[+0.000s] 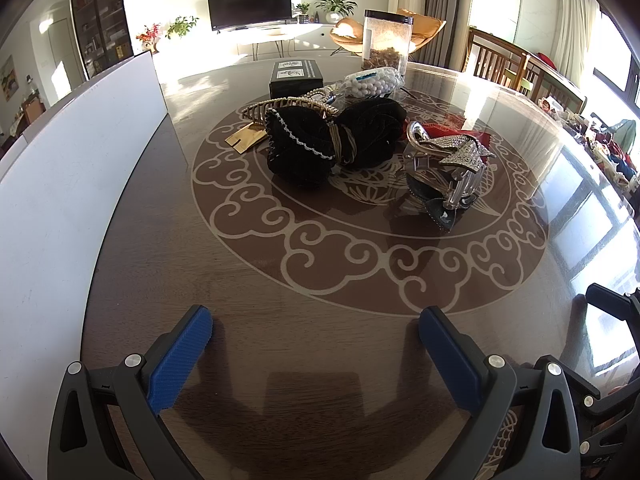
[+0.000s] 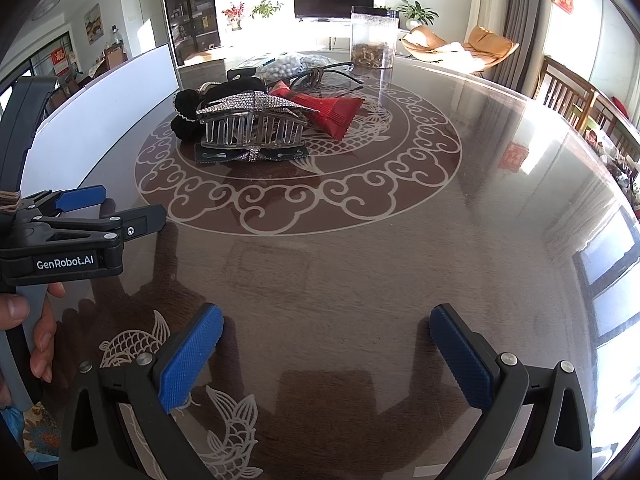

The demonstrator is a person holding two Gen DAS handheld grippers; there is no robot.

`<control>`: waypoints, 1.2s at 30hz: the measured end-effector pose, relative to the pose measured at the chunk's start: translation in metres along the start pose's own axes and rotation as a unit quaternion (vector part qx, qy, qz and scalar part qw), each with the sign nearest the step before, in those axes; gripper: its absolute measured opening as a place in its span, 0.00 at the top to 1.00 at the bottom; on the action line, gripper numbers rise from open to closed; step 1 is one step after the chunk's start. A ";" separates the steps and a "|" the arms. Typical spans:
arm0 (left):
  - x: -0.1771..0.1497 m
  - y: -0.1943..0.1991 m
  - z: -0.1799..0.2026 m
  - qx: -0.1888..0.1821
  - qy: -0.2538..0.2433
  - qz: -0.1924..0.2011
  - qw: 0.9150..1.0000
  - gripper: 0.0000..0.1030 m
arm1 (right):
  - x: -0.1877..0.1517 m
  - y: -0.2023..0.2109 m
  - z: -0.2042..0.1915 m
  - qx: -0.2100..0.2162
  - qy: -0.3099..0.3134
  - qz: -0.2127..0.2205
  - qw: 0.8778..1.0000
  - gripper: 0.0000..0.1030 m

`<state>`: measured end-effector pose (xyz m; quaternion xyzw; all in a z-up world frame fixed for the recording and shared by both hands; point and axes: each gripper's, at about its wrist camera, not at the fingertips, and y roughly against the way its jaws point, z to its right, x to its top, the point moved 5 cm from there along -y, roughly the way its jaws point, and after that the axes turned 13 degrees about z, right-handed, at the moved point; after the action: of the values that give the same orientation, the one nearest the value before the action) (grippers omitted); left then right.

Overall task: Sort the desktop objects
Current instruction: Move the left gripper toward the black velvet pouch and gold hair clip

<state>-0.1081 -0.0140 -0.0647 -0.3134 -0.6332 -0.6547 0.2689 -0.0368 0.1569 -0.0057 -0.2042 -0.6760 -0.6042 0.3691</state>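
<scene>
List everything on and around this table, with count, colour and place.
table: one, dark brown with pale cloud pattern, under everything
white board: one, white, left edge of table
black scrunchies: a pair, black, table centre
gold claw clip: one, gold, behind the scrunchies
rhinestone clip: one, clear and silver, right of the scrunchies
dark bow: one, dark, under the rhinestone clip
red packet: one, red, behind the rhinestone clip
bead bag: one, white beads, far side
black box: one, black, far side
jar: one, clear with black lid, far edge
TV: one, black, back wall
left gripper: one, blue pads, open, empty
right gripper: one, blue pads, open, empty
</scene>
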 end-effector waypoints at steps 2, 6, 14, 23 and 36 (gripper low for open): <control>0.000 0.000 0.000 0.000 0.000 0.000 1.000 0.00 | 0.007 -0.009 -0.002 0.006 0.006 -0.012 1.000 0.00; 0.000 0.000 -0.001 0.003 0.000 0.000 1.000 0.00 | 0.036 -0.035 -0.007 0.039 -0.024 -0.020 0.999 0.00; 0.000 -0.001 -0.002 0.003 0.004 0.000 1.000 0.00 | 0.099 -0.069 -0.032 0.139 -0.090 0.007 0.986 0.00; 0.000 -0.001 -0.002 0.003 0.004 0.000 1.000 0.00 | 0.071 -0.079 0.025 -0.034 -0.087 0.012 0.996 0.00; 0.024 -0.028 0.003 -0.018 -0.018 -0.002 1.000 0.00 | 0.045 -0.064 0.039 -0.037 -0.039 0.004 0.999 0.00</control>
<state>-0.1446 -0.0081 -0.0653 -0.3290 -0.6264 -0.6608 0.2503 -0.1220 0.1755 -0.0144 -0.2442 -0.6661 -0.6189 0.3370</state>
